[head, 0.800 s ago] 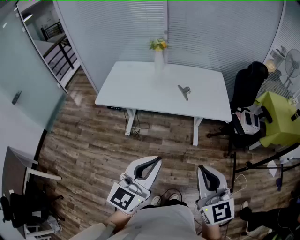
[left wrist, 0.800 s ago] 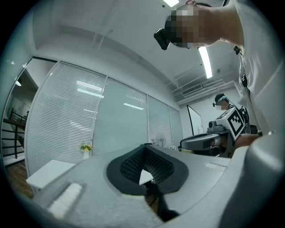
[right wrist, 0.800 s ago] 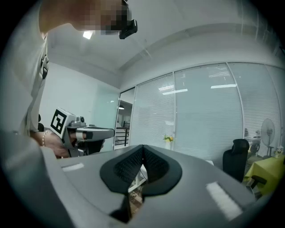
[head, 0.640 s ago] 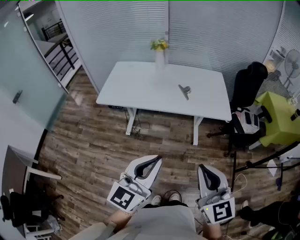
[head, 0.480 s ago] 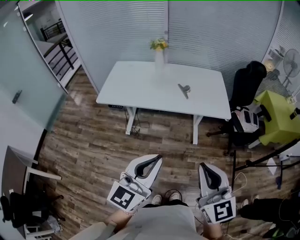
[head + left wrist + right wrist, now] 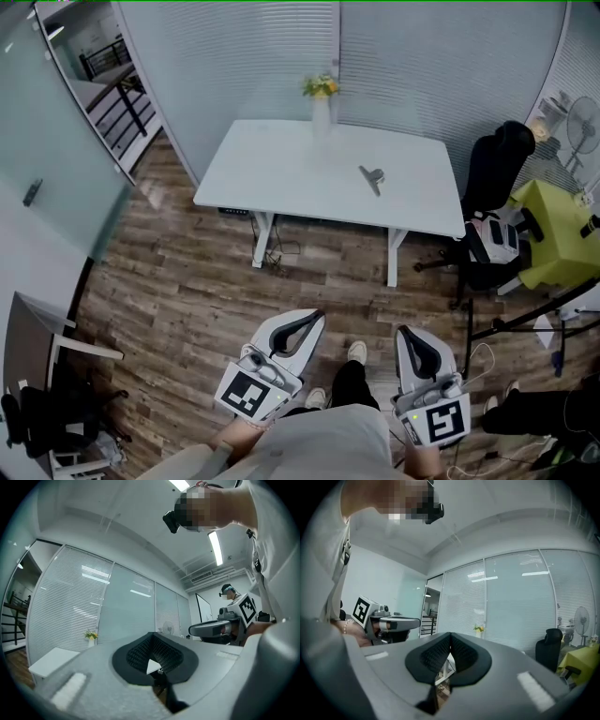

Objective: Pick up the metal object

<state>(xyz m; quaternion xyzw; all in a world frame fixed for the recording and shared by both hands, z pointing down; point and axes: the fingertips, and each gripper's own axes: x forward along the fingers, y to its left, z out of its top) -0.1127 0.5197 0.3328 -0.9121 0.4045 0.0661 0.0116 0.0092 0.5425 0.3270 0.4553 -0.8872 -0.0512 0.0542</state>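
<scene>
Table: the white table [image 6: 234,178] stands well apart from the person, across the wood floor [image 6: 178,281].
Left gripper: the left gripper [image 6: 317,319] is held low by the body. Its jaws are pressed together with nothing in them.
Vase: a vase of yellow flowers [image 6: 321,101] stands at the far edge of the table.
Shoe: a moment ago both feet were side by side. Now one shoe [image 6: 356,352] is out in front (a step has begun).
Metal object: the metal object [image 6: 371,177] lies flat on the table, right of the middle. Nothing touches it.
Right gripper: the right gripper [image 6: 406,334] is also low and near the body. Its jaws are closed tight and hold nothing.
What it means: the person looks to be walking to the table. The pick-up has not started. I think a gripper must get close and spread its jaws first.
</scene>
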